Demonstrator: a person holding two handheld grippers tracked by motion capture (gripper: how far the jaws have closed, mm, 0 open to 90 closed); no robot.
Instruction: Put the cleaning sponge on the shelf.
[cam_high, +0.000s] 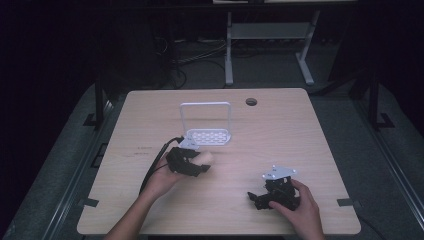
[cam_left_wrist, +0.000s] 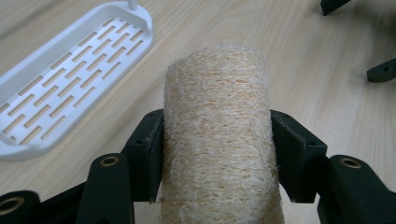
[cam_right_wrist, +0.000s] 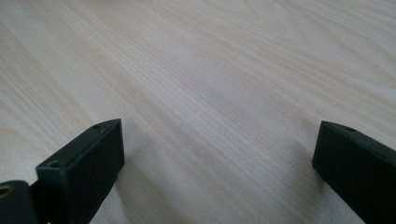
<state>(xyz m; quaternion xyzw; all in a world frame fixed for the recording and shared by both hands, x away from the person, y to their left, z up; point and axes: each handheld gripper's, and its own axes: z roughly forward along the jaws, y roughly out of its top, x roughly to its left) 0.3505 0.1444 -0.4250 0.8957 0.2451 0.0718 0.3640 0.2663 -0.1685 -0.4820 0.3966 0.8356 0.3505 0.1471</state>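
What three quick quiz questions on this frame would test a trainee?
1. What do the left tongs hold?
2. True or false: the right tongs are open with bare table between their jaws.
3. The white rack stands: A) beyond the left tongs, B) beside the right tongs, C) at the table's near edge.

Key:
1. A beige loofah roll, pressed from both sides.
2. True.
3. A.

Dim lab workspace — wooden table (cam_high: 300, 150), floor cables (cam_high: 200, 57), metal stand legs (cam_high: 229, 50)
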